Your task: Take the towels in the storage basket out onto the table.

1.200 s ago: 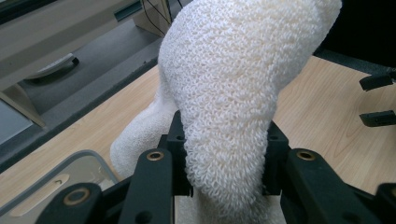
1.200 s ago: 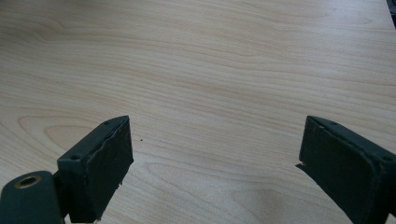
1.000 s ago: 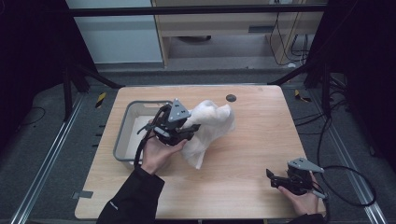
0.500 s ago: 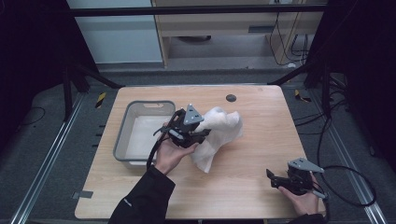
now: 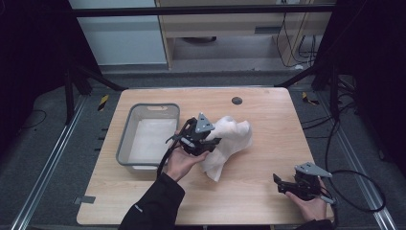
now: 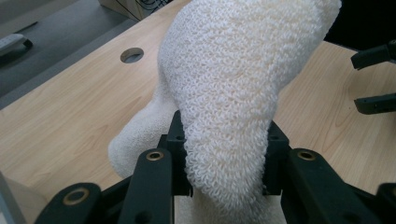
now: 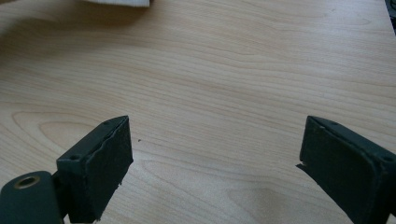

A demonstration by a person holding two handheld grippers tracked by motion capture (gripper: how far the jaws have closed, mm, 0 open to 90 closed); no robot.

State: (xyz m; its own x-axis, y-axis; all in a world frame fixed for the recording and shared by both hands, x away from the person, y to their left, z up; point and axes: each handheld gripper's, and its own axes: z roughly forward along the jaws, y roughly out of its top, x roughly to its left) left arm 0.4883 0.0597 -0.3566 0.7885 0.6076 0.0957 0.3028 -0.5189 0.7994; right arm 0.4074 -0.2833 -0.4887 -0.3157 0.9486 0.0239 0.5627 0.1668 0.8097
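Note:
A white terry towel (image 5: 229,142) hangs over the middle of the wooden table (image 5: 258,115), its lower end touching the top. My left gripper (image 5: 209,141) is shut on it; in the left gripper view the towel (image 6: 233,93) bulges up between the two black jaws. At the front right, my right gripper (image 5: 277,183) rests low over bare wood, open, nothing between its fingers (image 7: 100,168). A corner of the towel (image 7: 121,2) shows at the top edge of the right gripper view.
A grey plastic bin (image 5: 125,143) with a white cloth (image 5: 148,139) lying in it stands at the table's left. A round cable hole (image 5: 236,100) sits near the far edge. The right gripper's jaws (image 6: 373,79) show far off in the left gripper view.
My left gripper has carried the towel rightward, away from the bin toward the table's middle, and the towel has sunk lower. The right gripper has stayed put.

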